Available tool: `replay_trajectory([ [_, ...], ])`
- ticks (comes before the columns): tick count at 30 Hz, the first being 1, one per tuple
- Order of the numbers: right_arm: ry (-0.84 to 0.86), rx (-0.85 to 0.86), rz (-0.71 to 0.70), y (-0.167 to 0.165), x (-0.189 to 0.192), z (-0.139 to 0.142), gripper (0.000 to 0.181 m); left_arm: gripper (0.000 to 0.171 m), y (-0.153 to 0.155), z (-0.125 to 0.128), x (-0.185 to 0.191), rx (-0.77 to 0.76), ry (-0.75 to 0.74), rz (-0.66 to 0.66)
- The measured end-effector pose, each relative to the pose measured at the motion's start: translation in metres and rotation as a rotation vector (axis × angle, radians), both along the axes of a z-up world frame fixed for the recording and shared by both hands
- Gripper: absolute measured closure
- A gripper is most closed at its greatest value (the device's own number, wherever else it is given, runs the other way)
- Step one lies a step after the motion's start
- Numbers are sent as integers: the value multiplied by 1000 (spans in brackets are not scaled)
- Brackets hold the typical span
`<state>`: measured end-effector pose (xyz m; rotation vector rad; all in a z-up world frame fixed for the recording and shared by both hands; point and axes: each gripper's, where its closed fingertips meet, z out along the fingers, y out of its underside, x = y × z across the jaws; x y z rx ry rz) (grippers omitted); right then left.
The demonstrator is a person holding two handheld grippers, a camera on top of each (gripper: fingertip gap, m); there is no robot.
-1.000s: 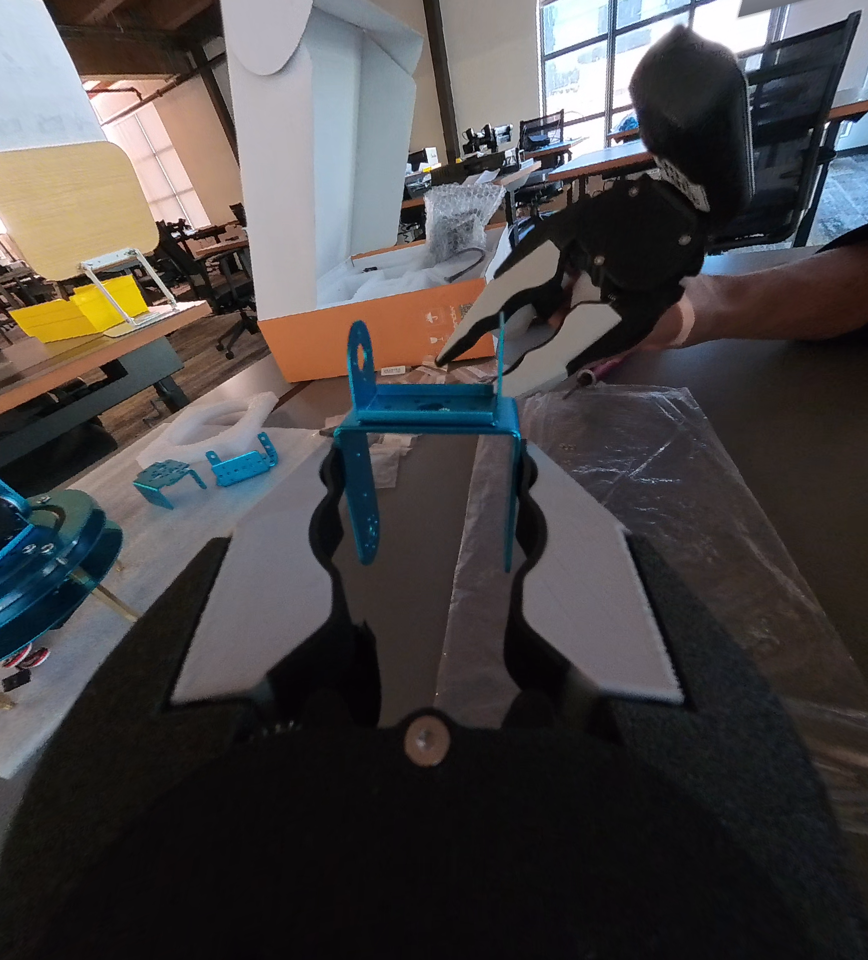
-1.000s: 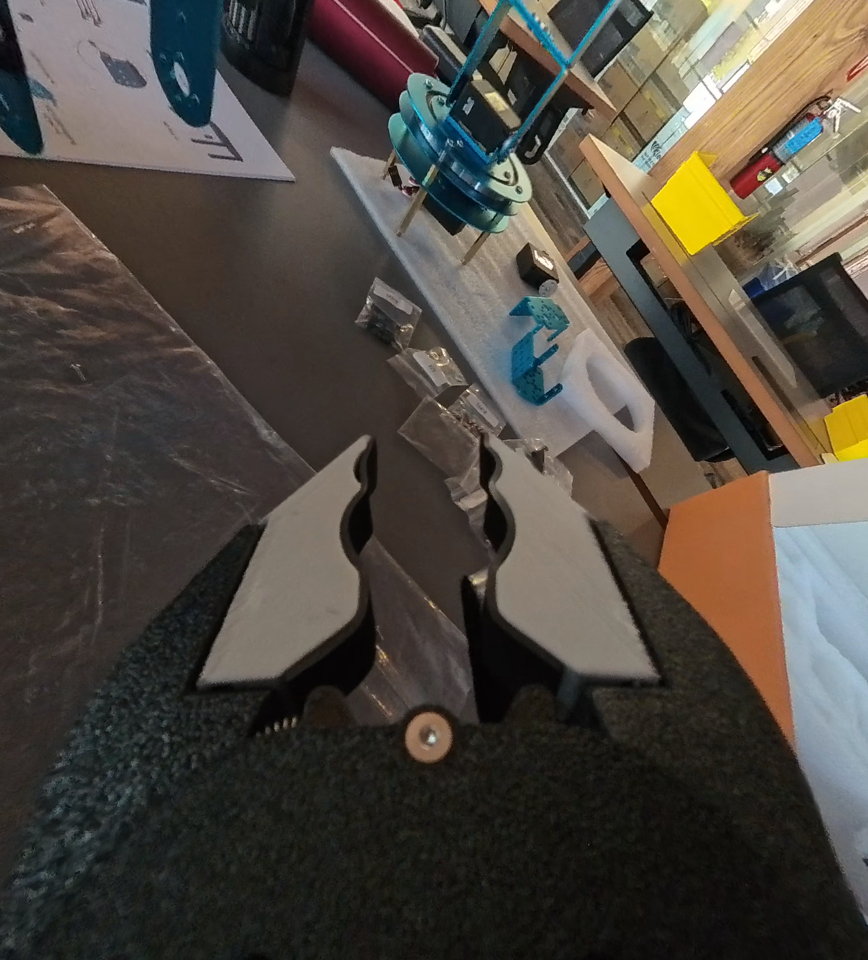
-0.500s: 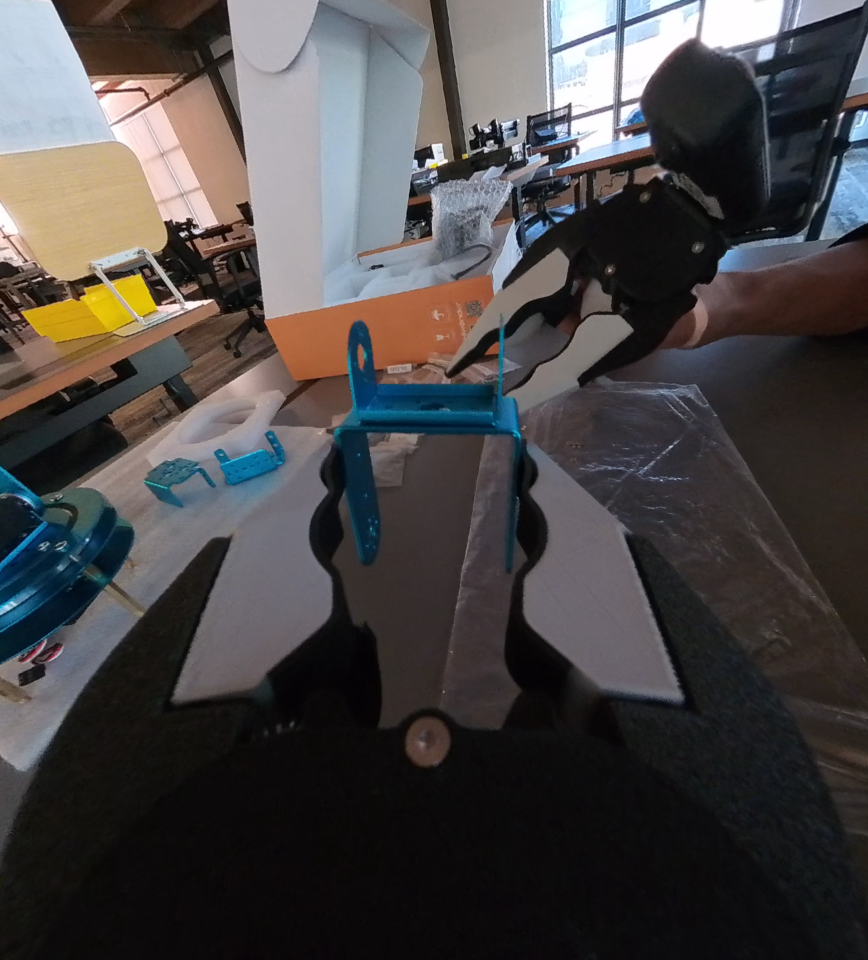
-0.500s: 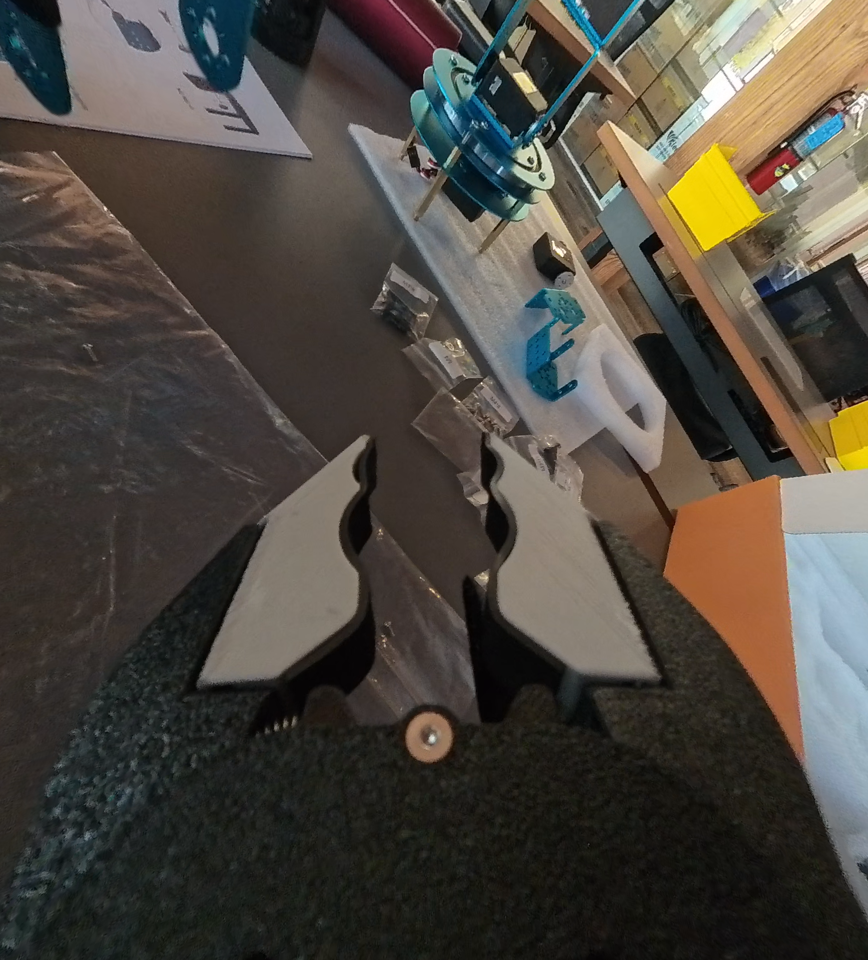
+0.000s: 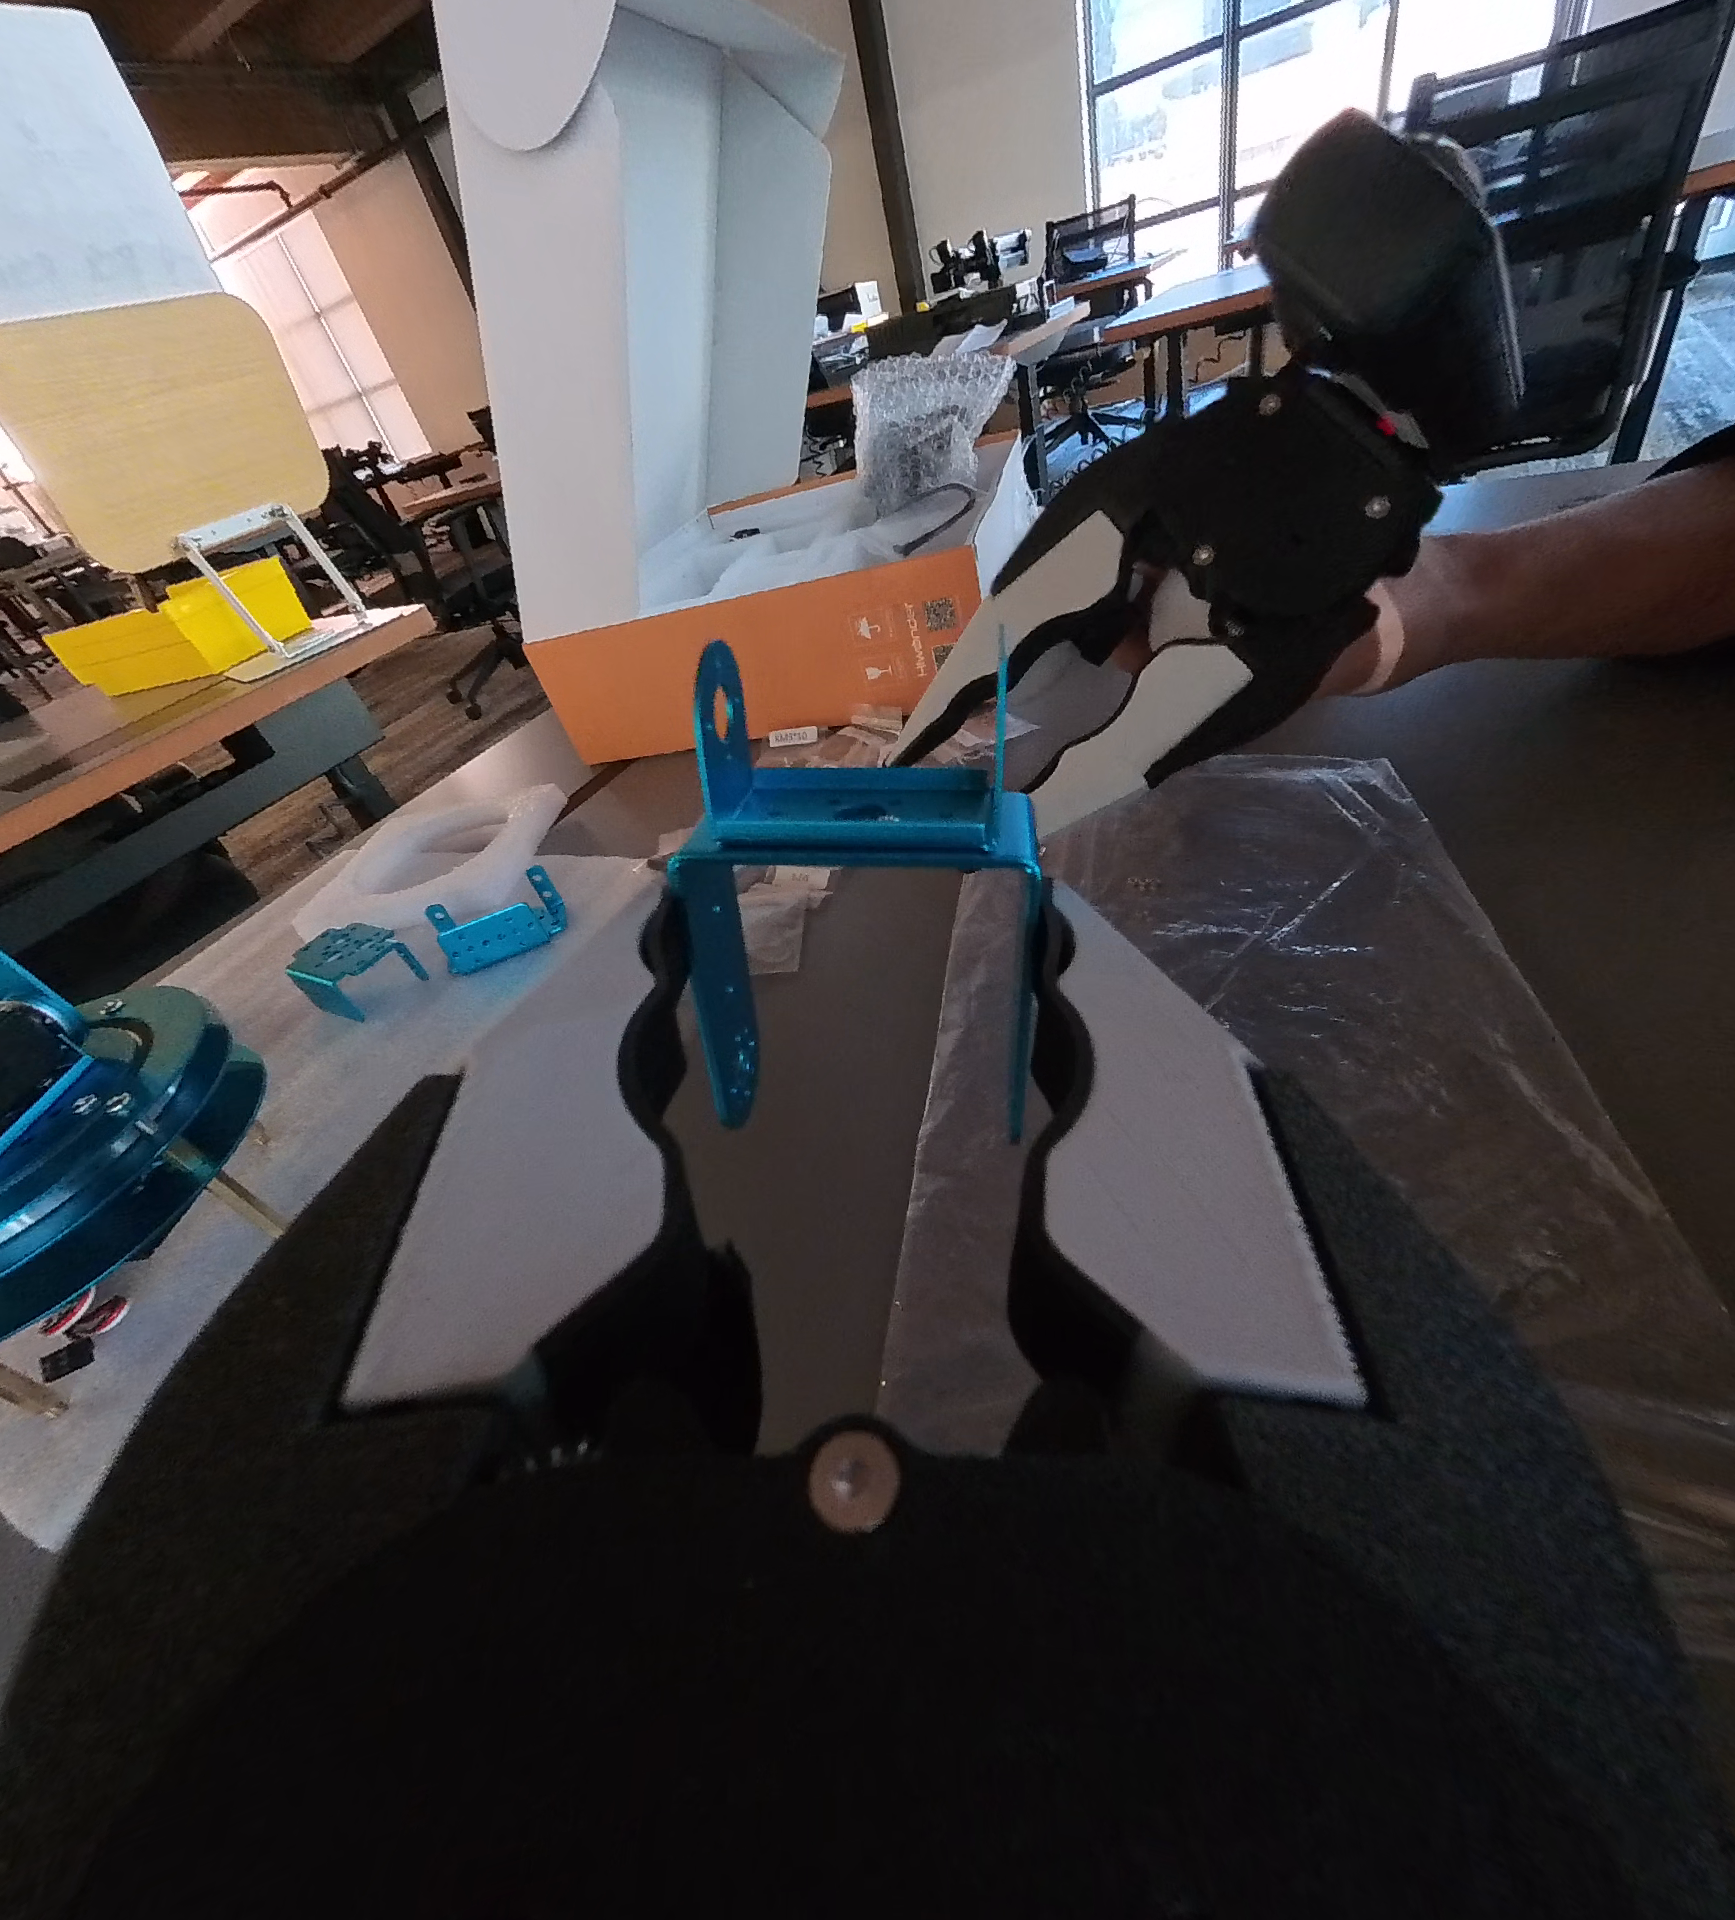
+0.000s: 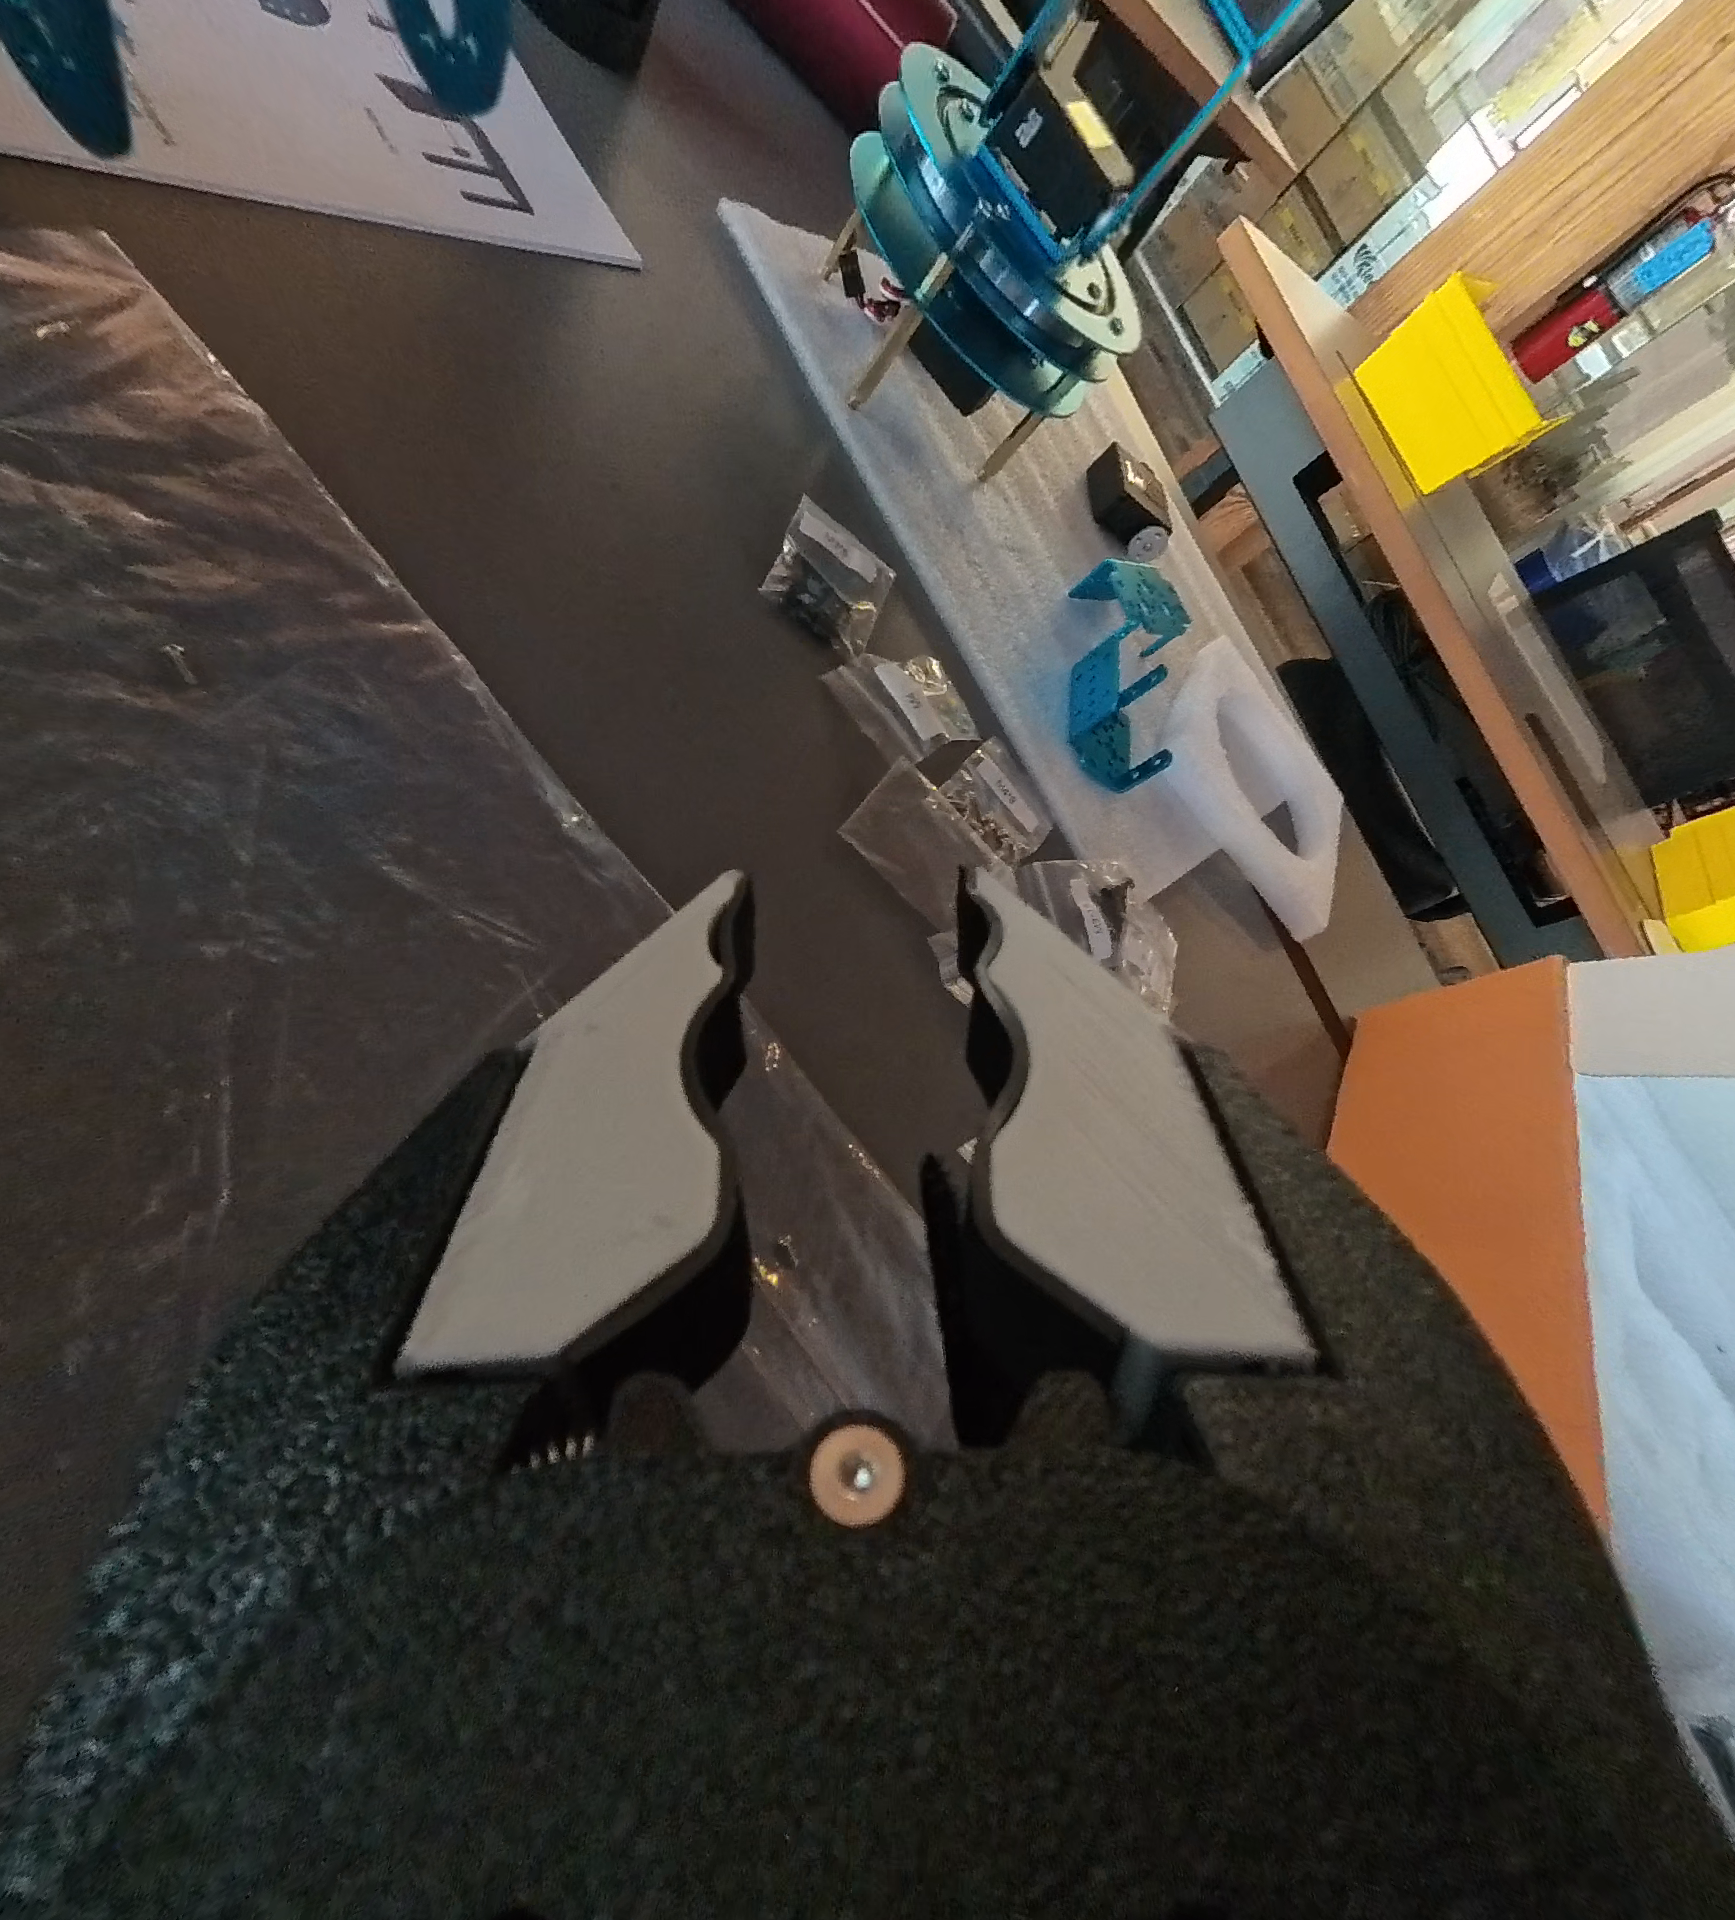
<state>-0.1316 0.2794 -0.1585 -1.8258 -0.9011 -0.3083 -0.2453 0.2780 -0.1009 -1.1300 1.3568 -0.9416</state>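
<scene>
Across the dark tabletop point(image 5: 1590, 831) in front of you lies a sheet of clear plastic film point(image 5: 1362, 1039), and at its far edge stands an orange-and-white box point(image 5: 769, 665) with its tall lid up and white padding inside. To the left, a white foam mat point(image 6: 956, 499) carries a round blue turntable assembly point(image 5: 63, 1143) on brass standoffs, two small blue brackets point(image 5: 427, 940) and a white foam offcut point(image 5: 437, 862); small clear bags of hardware point(image 6: 936, 790) lie on the table between the mat and the film. Your left gripper point(image 5: 847, 940) pinches a blue bracket pair point(image 5: 847, 831), two U-shaped pieces set back to back, with its fingers pressed on the outer faces of the lower piece's two legs and the upper piece's arms pointing up. Your right gripper point(image 5: 1019, 758) hovers just beyond that bracket pair, tilted down, with one fingertip point(image 5: 920, 743) close to the thin upright arm on the right; whether it touches, I cannot tell. From its own camera its fingers stand apart with nothing between them, over the near edge of the film.
</scene>
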Motion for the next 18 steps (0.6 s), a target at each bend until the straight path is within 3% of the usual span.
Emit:
replay_trajectory([
  [12,40,35,66,-8,-15,13,133,106,6,0,1,-31,13,45],
  [18,404,-57,250,-34,-77,59,114,106,11,-13,7,11,82,140],
])
